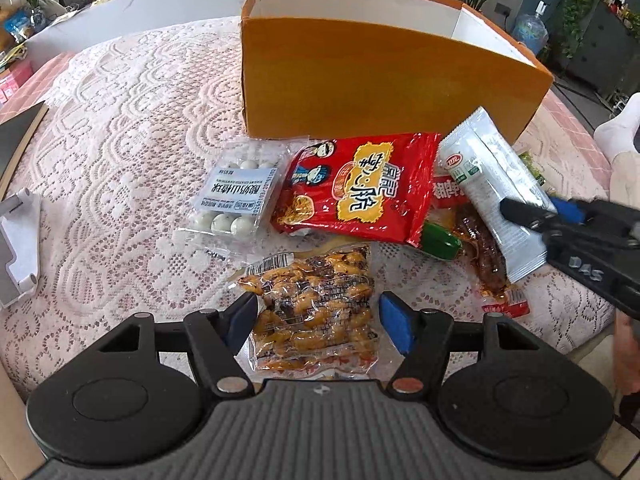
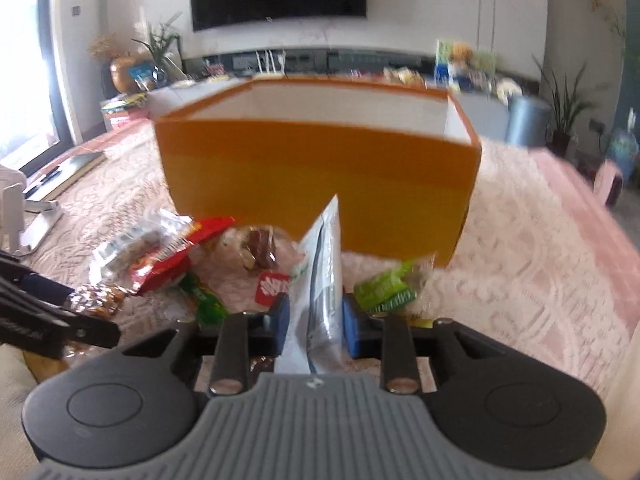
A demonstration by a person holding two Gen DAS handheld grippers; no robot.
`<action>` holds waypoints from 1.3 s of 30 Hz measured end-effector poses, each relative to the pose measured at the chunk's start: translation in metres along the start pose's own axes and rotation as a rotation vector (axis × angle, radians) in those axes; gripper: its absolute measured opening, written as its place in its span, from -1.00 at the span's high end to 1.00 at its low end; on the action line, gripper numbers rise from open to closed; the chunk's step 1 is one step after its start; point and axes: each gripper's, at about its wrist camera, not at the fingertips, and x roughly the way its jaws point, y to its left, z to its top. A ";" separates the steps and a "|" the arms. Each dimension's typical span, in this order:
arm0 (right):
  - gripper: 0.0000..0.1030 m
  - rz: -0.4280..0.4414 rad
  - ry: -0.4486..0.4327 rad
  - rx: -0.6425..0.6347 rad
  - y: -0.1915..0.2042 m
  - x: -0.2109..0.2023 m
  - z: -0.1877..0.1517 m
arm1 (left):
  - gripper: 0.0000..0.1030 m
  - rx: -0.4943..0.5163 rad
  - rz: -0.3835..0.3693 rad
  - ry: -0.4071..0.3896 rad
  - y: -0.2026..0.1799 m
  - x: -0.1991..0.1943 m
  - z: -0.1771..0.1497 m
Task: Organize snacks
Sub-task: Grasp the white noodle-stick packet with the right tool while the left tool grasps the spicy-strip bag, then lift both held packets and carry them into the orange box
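An open orange cardboard box stands on the lace tablecloth; it also shows in the right wrist view. Snack packs lie before it: a red bag, a clear tray of white balls, a clear pack of brown-yellow snacks, a pack of reddish-brown strips. My left gripper is open, its pads either side of the brown-yellow pack. My right gripper is shut on a white-green packet, lifted above the pile; in the right wrist view the packet stands on edge between the pads.
A white stand and a dark tablet lie at the table's left edge. A green packet lies right of the pile. Bare lace cloth spreads left of the box. Shelves, plants and a TV stand behind.
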 end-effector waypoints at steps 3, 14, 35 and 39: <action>0.57 0.002 0.027 0.050 -0.007 0.008 -0.002 | -0.49 -0.006 -0.007 -0.004 0.001 -0.001 0.000; 0.87 -0.011 -0.051 -0.044 0.007 -0.013 0.000 | -0.49 0.001 -0.025 -0.040 -0.005 -0.015 0.000; 0.87 -0.037 -0.195 -0.071 0.016 -0.078 0.032 | -0.48 -0.009 -0.054 -0.241 -0.007 -0.085 0.017; 0.87 -0.007 -0.215 -0.050 0.013 -0.086 0.049 | -0.48 0.013 -0.045 -0.291 -0.006 -0.098 0.031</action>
